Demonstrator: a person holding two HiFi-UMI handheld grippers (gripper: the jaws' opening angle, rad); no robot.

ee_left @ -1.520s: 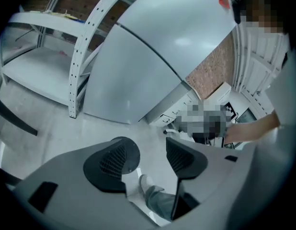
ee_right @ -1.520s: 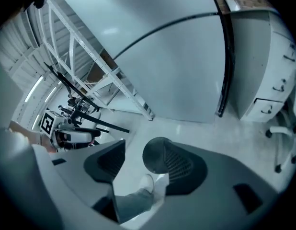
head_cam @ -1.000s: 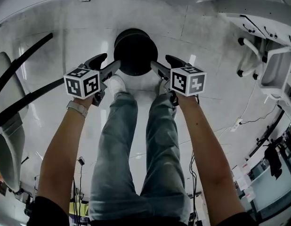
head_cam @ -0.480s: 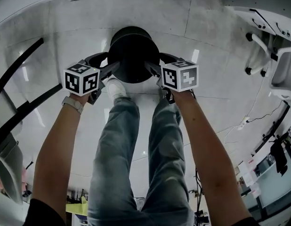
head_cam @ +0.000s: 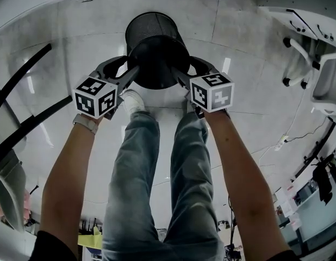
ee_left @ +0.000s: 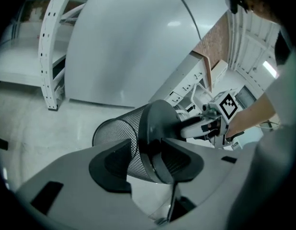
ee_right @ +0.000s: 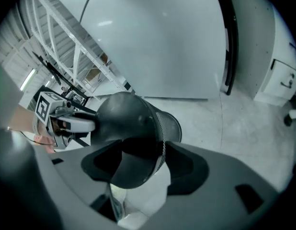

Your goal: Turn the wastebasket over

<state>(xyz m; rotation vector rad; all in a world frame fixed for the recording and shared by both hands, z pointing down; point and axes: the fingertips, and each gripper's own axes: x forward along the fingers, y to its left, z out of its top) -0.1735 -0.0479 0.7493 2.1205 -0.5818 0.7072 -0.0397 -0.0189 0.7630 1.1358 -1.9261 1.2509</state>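
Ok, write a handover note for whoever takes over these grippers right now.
Left gripper: fingers have just been closing, with the basket edge between them; gripped.
Right gripper: shut on the basket's edge on the other side.
Basket: between the grippers, tipped about onto its side, gripped end toward you.
Done: grasped, partly tipped.
Left: finish the turn, set it down, release.

Our left arm (head_cam: 64,184) and right arm (head_cam: 238,173) are stretched out, bare, toward 12 o'clock, tipped downward. The left gripper (head_cam: 124,72), whose jaws have just been closing, clamps the wastebasket (head_cam: 157,42) at its 8 o'clock. The right gripper (head_cam: 188,72) grips it at 4 o'clock.
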